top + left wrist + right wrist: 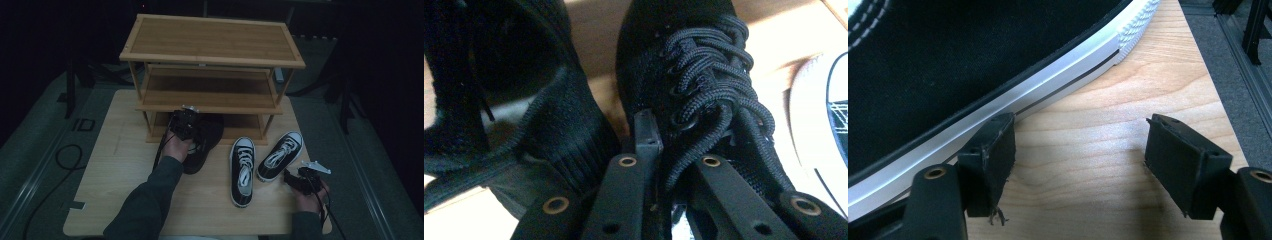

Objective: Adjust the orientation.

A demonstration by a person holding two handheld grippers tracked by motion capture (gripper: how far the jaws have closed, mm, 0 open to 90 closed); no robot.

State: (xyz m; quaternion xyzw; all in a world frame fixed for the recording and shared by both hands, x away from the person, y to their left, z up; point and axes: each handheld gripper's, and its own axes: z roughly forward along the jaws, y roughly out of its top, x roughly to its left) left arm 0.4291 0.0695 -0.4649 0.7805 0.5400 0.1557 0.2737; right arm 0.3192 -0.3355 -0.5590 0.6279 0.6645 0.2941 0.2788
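— Why is the left gripper (185, 123) up by the shoe rack (210, 50)?

— It has the black knit shoes (202, 142) pinched together at their collars, toes aimed at twelve o'clock toward the bottom shelf (245, 125) — probably so both go in as a pair. They sit on the table (115, 165) just in front of it.

— And its jaws?

— Nearly closed, clamped on the two collars (624, 135) side by side.

— The right gripper (295, 180)?

— Resting at about five o'clock on the table, jaws wide apart and holding nothing. One pad (990, 160) lies just beside the white sole of the right black-and-white sneaker (281, 154); its partner (242, 170) lies near it.
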